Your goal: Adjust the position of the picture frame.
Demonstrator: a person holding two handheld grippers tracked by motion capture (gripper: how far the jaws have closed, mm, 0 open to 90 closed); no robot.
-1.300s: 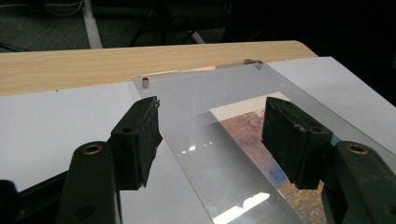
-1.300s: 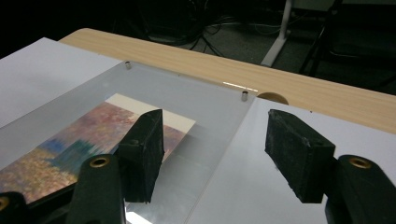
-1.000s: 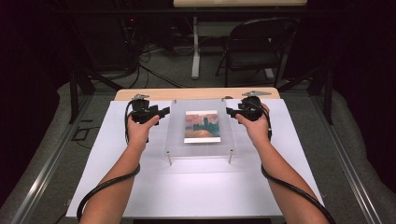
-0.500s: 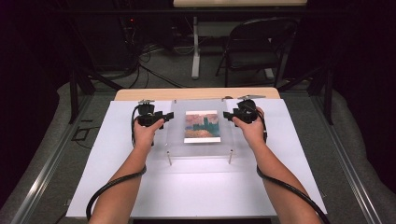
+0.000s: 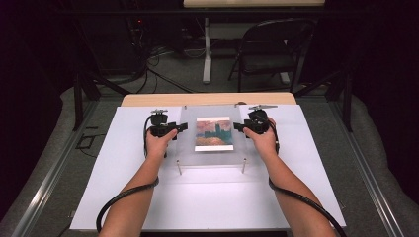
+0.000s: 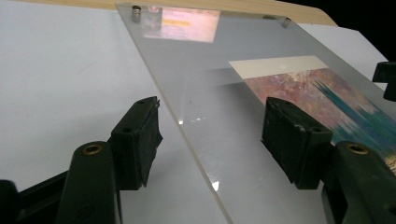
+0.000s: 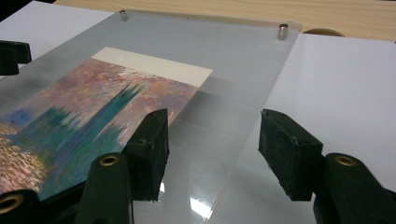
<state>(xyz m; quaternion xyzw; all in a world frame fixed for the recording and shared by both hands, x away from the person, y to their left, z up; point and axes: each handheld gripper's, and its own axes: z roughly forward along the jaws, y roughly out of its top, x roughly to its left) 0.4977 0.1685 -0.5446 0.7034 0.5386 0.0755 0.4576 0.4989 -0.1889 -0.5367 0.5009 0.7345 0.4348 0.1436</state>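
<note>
Toward the far edge of the white table (image 5: 207, 202), a clear acrylic picture frame on short metal standoff posts (image 5: 210, 158) sits centred, with a small painted print of teal towers against a pink sky (image 5: 214, 134) sandwiched inside it. A person brings a black two-jaw gripper to each side of the frame. The left gripper (image 6: 210, 140) has its fingers spread wide, straddling the frame's left edge without touching it. The right gripper (image 7: 212, 147) is likewise spread, its fingers on either side of the right edge.

This looks like the approach step before a two-handed grasp. Next, both sets of fingers would need to close squarely on the thin acrylic edges together, so the panel does not tip or slide.

Metal corner posts (image 7: 282, 31) lie beyond the fingers, clear of them. A wooden strip (image 5: 207, 99) runs along the far edge, and a folding chair (image 5: 269, 49) stands well behind. Nothing blocks either gripper.
</note>
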